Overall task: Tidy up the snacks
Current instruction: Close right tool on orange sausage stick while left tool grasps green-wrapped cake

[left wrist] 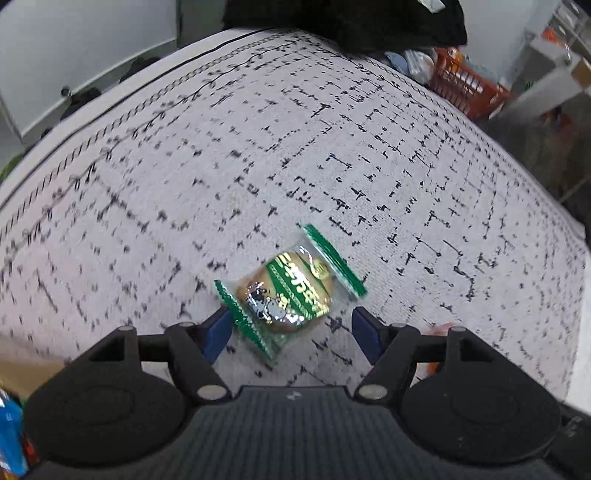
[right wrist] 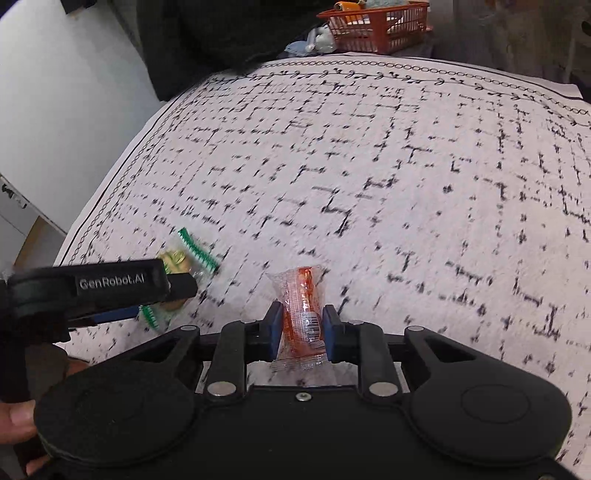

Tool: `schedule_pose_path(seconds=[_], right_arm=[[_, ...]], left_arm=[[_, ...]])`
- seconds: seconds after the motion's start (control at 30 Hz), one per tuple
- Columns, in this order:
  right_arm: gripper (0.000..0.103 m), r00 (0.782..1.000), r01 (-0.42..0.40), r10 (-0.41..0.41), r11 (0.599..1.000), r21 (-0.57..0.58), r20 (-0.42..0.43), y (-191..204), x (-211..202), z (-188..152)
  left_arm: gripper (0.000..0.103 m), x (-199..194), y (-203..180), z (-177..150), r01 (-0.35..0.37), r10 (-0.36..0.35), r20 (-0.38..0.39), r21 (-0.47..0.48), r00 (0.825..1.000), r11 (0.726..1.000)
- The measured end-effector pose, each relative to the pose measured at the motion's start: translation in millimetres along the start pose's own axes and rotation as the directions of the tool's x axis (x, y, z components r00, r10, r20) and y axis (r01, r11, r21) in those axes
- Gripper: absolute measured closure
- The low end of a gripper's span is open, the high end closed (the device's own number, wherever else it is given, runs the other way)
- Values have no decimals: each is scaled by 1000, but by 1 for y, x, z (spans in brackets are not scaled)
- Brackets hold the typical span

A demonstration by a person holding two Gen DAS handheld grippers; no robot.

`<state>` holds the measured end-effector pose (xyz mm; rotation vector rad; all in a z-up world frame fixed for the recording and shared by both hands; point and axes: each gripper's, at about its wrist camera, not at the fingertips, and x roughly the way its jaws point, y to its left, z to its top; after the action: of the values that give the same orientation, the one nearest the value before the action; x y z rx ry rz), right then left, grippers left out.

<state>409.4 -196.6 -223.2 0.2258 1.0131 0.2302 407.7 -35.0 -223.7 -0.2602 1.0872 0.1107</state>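
Between the right tongs (right wrist: 300,326), only its camera shows an orange snack packet (right wrist: 301,314).

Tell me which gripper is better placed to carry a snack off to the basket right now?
Right. The right gripper is already shut on the orange snack. The left gripper is open, with the green cookie packet between its fingers on the tablecloth, not yet gripped. The orange basket sits beyond the far edge.
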Motion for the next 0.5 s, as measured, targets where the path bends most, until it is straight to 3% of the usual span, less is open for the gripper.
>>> schedule_pose_path(seconds=[0.27,0.5], right_arm=[[78,1000,-3,3,1000,0,-4,-3,6,8],[65,1000,-18,18,1000,-18,0,-1,8,6]], left_arm=[[20,16,-8,9,-63,65,-15,101,998,993],[17,23,-6,15,-62,61,8,87,998,994]])
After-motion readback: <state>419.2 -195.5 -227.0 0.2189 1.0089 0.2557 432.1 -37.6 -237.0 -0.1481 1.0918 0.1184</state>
